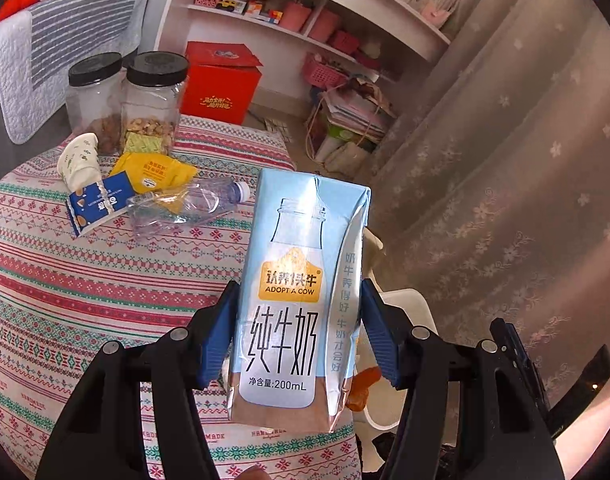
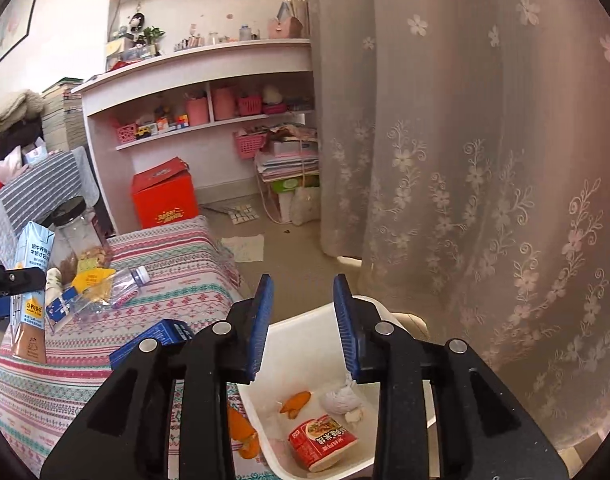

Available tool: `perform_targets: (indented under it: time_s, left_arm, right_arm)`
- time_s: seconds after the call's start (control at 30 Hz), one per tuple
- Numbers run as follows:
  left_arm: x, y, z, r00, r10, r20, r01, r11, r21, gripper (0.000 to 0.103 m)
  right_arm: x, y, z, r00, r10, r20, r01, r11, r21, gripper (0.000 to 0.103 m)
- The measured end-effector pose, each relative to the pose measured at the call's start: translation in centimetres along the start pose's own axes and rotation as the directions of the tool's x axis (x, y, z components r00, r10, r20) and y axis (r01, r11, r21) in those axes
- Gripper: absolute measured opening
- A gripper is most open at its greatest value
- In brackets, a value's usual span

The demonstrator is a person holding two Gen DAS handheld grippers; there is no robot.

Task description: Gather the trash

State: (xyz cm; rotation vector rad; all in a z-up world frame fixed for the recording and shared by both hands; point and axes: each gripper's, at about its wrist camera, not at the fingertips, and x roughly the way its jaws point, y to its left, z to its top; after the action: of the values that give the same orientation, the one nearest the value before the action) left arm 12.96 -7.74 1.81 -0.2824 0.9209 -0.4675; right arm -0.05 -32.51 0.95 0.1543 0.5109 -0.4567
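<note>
My left gripper [image 1: 297, 286] is shut on a light blue milk carton [image 1: 301, 288], held upright above the table's edge, pads pressing both sides. The same carton [image 2: 31, 280] shows at the far left of the right wrist view. My right gripper [image 2: 303, 280] stands open and empty over a white bin [image 2: 305, 328]. Inside the bin lie a red carton [image 2: 323, 442], orange peel [image 2: 295, 400] and a white tissue [image 2: 341, 400]. On the patterned tablecloth [image 1: 85, 280] lie a crushed clear bottle [image 1: 185, 204], a yellow wrapper [image 1: 153, 170], a small blue carton [image 1: 99, 202] and a paper cup [image 1: 79, 160].
Two black-lidded jars [image 1: 153, 96] stand at the table's far side. A blue box [image 2: 157, 338] and orange peel [image 2: 243, 432] lie on the table near the bin. A red box [image 2: 165, 196] sits on the floor by white shelves, and a lace curtain [image 2: 485, 200] hangs at right.
</note>
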Motion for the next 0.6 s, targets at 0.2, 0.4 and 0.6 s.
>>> perform_targets:
  time_s: [0.2,0.4,0.6]
  left_arm:
    - [2.8,-3.0,-0.7,0.999,-0.027,-0.046,0.028,0.999,0.03,0.059]
    - [5.2,-5.5,-1.0,0.994,-0.076,-0.084,0.079,0.996,0.039,0.059]
    - [7.3,-8.1,-1.9,0.987,-0.107,-0.121,0.116,0.991,0.073,0.059]
  right_arm:
    - [0.4,-2.9,-0.3,0.998,-0.062,-0.018,0.063,0.996,0.063,0.081]
    - [0.4,-3.6,-0.4,0.994,-0.108,-0.011,0.108,0.993,0.039,0.096]
    - [1.1,-4.2,-0.8,0.99,-0.13,-0.061,0.132,0.99,0.044,0.096]
